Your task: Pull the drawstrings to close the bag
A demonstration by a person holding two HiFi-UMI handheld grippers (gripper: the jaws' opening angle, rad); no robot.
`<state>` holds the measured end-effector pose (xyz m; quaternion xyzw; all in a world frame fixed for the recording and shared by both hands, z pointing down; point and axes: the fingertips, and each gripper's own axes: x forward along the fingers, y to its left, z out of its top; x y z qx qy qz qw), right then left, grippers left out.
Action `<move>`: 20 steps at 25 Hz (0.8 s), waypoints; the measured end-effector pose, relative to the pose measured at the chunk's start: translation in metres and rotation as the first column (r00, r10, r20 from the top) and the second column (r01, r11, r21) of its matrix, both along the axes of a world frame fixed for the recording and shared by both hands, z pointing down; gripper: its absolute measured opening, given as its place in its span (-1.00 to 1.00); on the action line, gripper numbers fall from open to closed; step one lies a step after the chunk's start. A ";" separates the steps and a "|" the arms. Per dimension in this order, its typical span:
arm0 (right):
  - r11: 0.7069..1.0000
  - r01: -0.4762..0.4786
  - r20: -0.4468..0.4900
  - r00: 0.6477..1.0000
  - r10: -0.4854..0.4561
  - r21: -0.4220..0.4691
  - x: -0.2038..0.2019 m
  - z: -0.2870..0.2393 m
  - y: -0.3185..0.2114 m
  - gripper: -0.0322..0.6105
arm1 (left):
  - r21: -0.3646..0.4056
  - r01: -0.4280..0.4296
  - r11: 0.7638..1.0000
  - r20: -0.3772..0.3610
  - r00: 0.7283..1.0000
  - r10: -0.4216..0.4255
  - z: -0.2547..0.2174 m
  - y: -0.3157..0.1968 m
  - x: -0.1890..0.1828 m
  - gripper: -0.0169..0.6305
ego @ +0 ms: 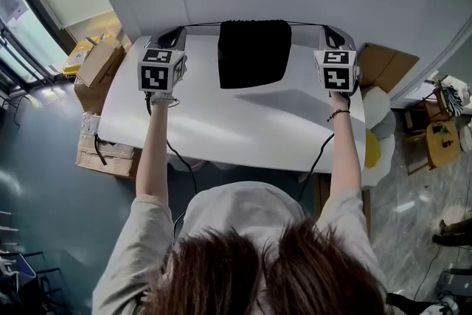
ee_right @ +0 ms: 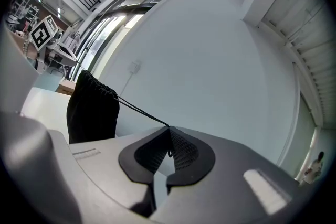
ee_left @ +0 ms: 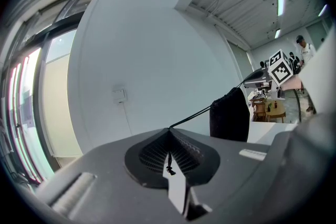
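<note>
The bag (ego: 254, 54) is hanging at 12 o'clock over the table (ego: 221, 122). At its 9 and 3, the left gripper (ego: 177, 32) and right gripper (ego: 330, 30) are each pinching a taut drawstring (ee_left: 190, 117).

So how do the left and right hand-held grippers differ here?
The left hand-held gripper stands left of the black bag, the right hand-held gripper right of it. The left drawstring's knotted end hangs below its grip; the right drawstring shows only a stub. Shared: both are shut on taut drawstrings.
</note>
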<state>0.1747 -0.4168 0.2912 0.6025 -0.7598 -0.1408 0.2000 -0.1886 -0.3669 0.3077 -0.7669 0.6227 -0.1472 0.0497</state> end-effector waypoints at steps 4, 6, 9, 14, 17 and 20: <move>1.000 0.001 0.012 1.000 -0.001 0.007 0.001 -0.001 0.001 -0.86 | 0.000 -0.002 1.000 -0.010 1.000 0.002 0.001 0.000 -0.001 -0.94; 1.000 0.000 0.015 1.000 0.000 0.009 0.001 -0.002 0.000 -0.86 | -0.001 0.001 1.000 -0.015 1.000 -0.001 0.001 0.000 -0.002 -0.94; 1.000 0.000 0.023 1.000 0.000 0.011 0.001 -0.003 0.001 -0.86 | -0.002 0.001 1.000 -0.019 1.000 -0.001 0.000 0.001 -0.004 -0.94; 1.000 -0.008 0.035 0.999 0.007 0.015 0.001 -0.003 0.000 -0.86 | 0.000 -0.002 1.000 -0.027 1.000 0.002 -0.001 0.000 -0.006 -0.94; 1.000 -0.010 0.042 0.999 0.009 0.022 0.002 -0.003 0.000 -0.86 | -0.001 0.000 1.000 -0.029 1.000 0.000 0.000 0.000 -0.009 -0.94; 1.000 -0.016 0.051 0.999 0.015 0.025 0.003 -0.004 0.001 -0.86 | 0.000 0.002 1.000 -0.038 0.999 -0.002 0.000 0.000 -0.009 -0.94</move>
